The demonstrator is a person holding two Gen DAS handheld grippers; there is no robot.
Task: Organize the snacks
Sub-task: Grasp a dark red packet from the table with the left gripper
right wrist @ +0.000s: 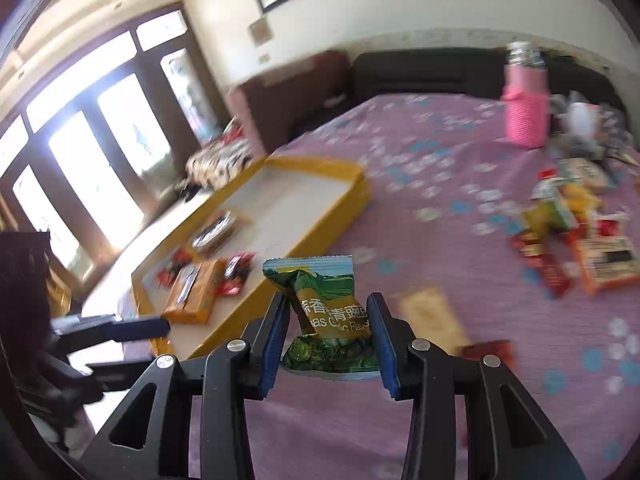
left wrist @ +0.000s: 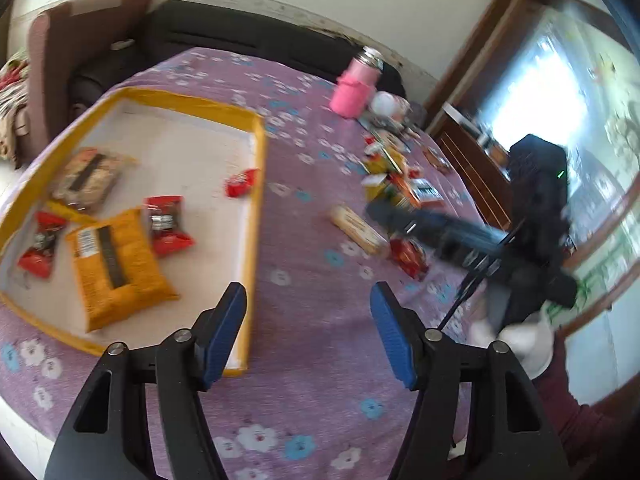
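Observation:
A yellow-rimmed tray (left wrist: 262,152) lies on the purple bedspread and holds an orange snack bag (left wrist: 116,268), red candy packets (left wrist: 166,224) and a beige packet (left wrist: 86,180). My left gripper (left wrist: 308,300) is open and empty, above the tray's near right corner. My right gripper (right wrist: 328,312) is shut on a green pea snack packet (right wrist: 320,296), held above the bedspread to the right of the tray (right wrist: 320,236). The right gripper shows blurred in the left wrist view (left wrist: 440,232). A loose pile of snacks (left wrist: 392,176) lies to the right; it also shows in the right wrist view (right wrist: 572,236).
A pink bottle (left wrist: 356,88) stands at the far side of the bed near a black headboard (left wrist: 240,40). A beige wafer packet (left wrist: 358,230) and a red packet (left wrist: 408,256) lie on the bedspread. Windows and wooden furniture (left wrist: 472,160) stand at the side.

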